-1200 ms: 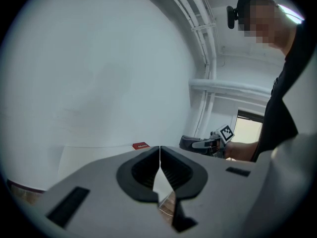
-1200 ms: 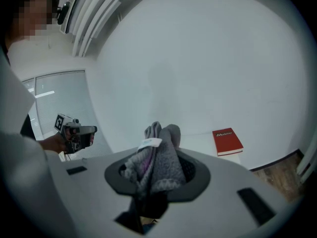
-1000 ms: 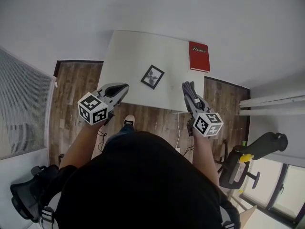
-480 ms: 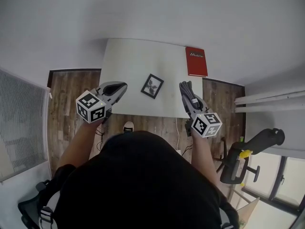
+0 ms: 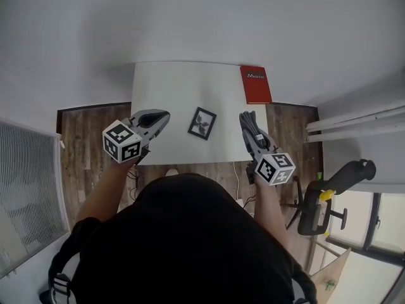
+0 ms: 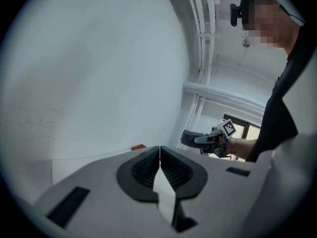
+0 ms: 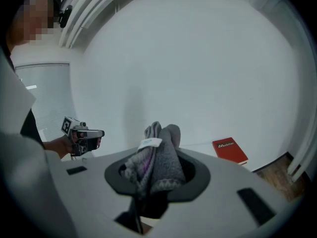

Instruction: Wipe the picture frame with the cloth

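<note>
A small black picture frame [image 5: 202, 123] lies flat near the front middle of the white table [image 5: 171, 87]. My right gripper [image 5: 244, 117] hovers at the table's front right edge, shut on a bunched grey cloth [image 7: 157, 160] that sticks up between its jaws. My left gripper [image 5: 163, 114] hangs over the front left part of the table, left of the frame, with its jaws pressed together and nothing in them [image 6: 159, 150]. The frame sits between the two grippers and is hidden in both gripper views.
A red book [image 5: 255, 84] lies at the table's back right corner, also seen as the red book [image 7: 229, 150]. Wood floor surrounds the table. A dark office chair [image 5: 329, 198] stands at the right, and a white wall lies behind the table.
The whole view has shifted forward: the table and frame now sit nearer below me. Both grippers have moved in over the table's front edge, the cloth still held in the right one.
</note>
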